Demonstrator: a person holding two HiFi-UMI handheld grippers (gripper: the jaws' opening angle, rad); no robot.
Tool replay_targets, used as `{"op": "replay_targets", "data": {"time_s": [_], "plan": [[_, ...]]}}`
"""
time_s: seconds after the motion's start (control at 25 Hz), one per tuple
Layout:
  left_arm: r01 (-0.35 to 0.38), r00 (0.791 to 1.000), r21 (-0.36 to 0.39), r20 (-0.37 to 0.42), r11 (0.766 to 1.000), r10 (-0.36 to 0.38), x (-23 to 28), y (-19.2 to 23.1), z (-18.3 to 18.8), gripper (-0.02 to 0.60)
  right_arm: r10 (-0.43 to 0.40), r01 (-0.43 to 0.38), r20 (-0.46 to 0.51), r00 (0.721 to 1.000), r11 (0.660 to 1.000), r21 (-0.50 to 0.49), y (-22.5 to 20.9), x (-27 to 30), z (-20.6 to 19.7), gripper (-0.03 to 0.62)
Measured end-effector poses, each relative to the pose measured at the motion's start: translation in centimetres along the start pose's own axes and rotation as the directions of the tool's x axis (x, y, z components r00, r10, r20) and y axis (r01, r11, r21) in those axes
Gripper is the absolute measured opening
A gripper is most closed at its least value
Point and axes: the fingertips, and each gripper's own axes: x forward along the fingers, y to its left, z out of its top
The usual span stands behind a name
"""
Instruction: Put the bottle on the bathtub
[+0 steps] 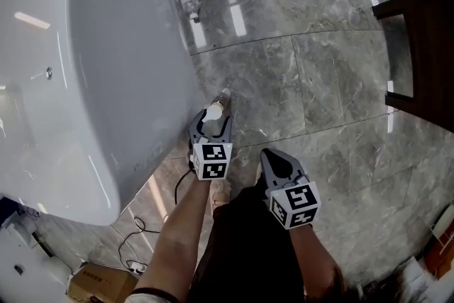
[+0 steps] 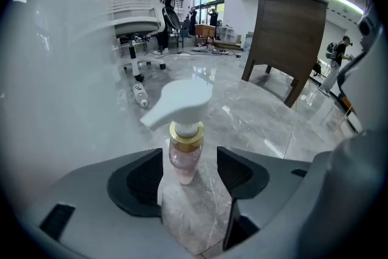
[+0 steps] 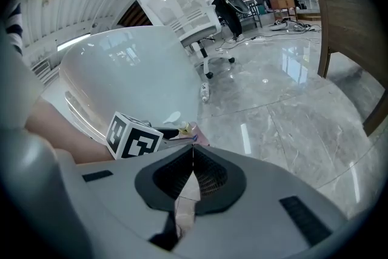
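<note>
One pump bottle (image 2: 183,158) stands on the floor (image 1: 319,81) beside the bathtub (image 1: 106,81), loose between the left gripper's (image 2: 191,174) released jaws, so square them on its body before clenching, while the right gripper (image 3: 191,176) stays out, clenched on nothing.

Bottle (image 2: 185,154): a small clear pink container with a gold collar and a white pump head, its spout turned towards the bathtub (image 1: 106,81). It stands apparently upright on the grey marble floor (image 1: 319,81), just beside the tub's outer wall, between the parted jaws of the left hand-held gripper (image 2: 190,168), which do not touch it. Bathtub: a glossy white, freestanding, oval tub with a smoothly curved outer wall and a broad rounded rim; a small metal fitting shows on its inner wall.
</note>
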Motion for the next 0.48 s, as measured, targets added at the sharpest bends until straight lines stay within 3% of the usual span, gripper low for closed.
{"op": "replay_targets", "data": {"time_s": [0.24,0.48], "plan": [[0.012,1.000,0.023,-0.020,1.000,-0.012,-3.2,-0.2,1.2,0.278,-0.017,0.018,0.020,1.000,1.000,-0.006,1.2,-2.2,2.4,0.026],[0.022,0.998,-0.018,-0.058,1.000,-0.023,-6.8,-0.9,2.2,0.276,-0.044,0.044,0.034,0.998,0.999,-0.003,2.1,-4.7,4.8,0.026]]}}
